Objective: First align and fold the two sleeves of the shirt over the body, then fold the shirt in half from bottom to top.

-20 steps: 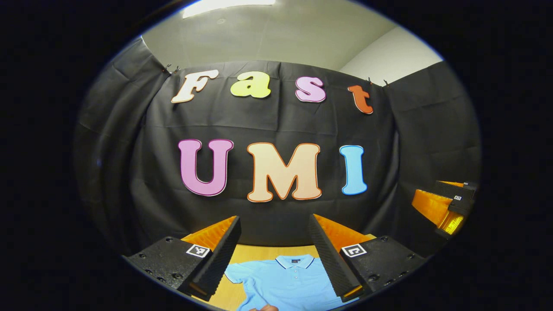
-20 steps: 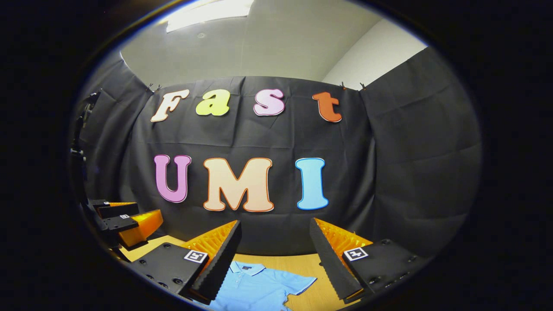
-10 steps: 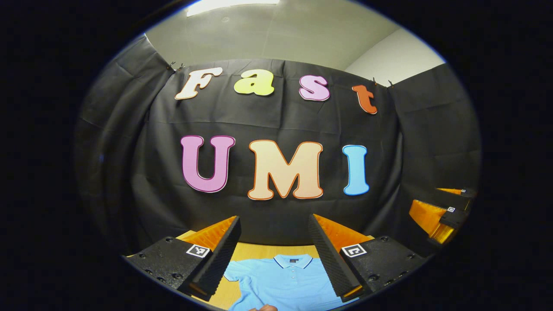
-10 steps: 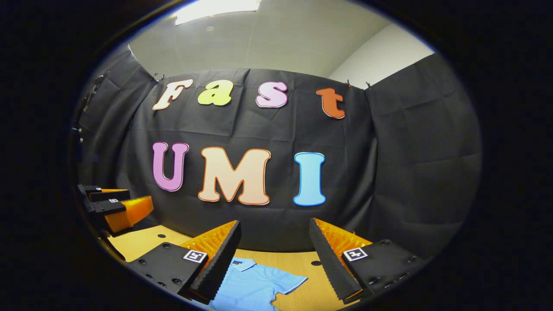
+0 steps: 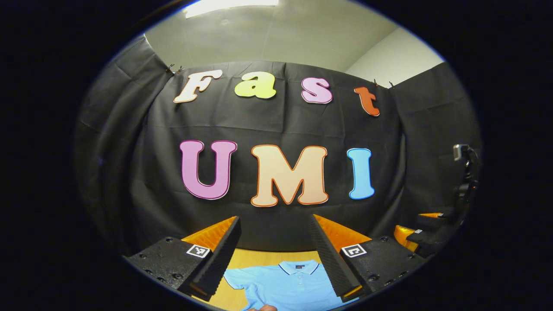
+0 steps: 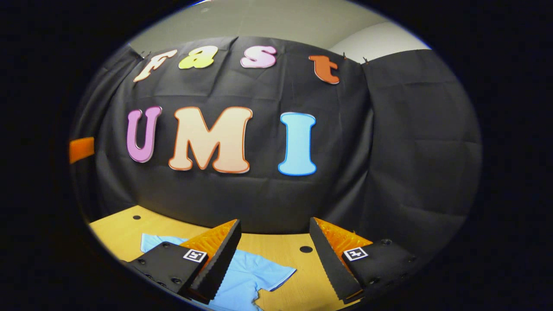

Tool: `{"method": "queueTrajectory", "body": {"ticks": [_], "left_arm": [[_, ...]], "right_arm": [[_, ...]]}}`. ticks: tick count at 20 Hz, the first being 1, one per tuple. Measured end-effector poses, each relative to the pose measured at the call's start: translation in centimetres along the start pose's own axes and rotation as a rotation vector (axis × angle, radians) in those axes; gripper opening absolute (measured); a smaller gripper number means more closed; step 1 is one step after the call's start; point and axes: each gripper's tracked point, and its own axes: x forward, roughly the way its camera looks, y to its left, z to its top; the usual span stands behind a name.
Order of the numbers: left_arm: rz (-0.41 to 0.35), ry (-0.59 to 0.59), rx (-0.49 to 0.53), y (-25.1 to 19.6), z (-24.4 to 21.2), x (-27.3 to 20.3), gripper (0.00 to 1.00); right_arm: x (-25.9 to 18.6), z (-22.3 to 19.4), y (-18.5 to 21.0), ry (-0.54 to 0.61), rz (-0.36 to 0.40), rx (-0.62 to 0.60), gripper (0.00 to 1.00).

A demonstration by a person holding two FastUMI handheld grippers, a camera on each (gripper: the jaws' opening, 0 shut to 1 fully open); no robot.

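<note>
While collar faces left, sleeve right.

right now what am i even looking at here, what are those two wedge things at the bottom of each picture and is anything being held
Each picture comes from a camera riding on a hand-held two-finger gripper; a person carries one in each hand. The wedges at the bottom are that gripper's own fingers. The left gripper stands open with nothing between its fingers, and so does the right gripper, so nothing is held. In the left gripper view, the other gripper also shows at the far right edge. Below lies a light blue polo shirt, spread flat on a wooden table, collar toward the black cloth wall. In the right gripper view, one short sleeve lies spread out to the side, not yet folded over the body.
</note>
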Motion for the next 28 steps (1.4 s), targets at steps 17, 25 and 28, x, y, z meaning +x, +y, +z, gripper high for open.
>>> {"method": "queueTrajectory", "body": {"ticks": [17,25,28], "left_arm": [[0.065,0.113,0.035,6.1,-4.1,3.0,0.94],[0.103,0.176,0.04,8.4,-6.3,3.6,0.94],[0.106,0.192,0.033,8.6,-6.7,3.8,0.95]], "right_arm": [[10.2,-19.1,-0.2,0.4,-0.078,-0.028,0.99],[12.2,-26.2,-1.9,0.562,-0.151,0.011,1.0],[12.1,-28.4,-2.1,0.612,-0.159,-0.013,1.0]]}}
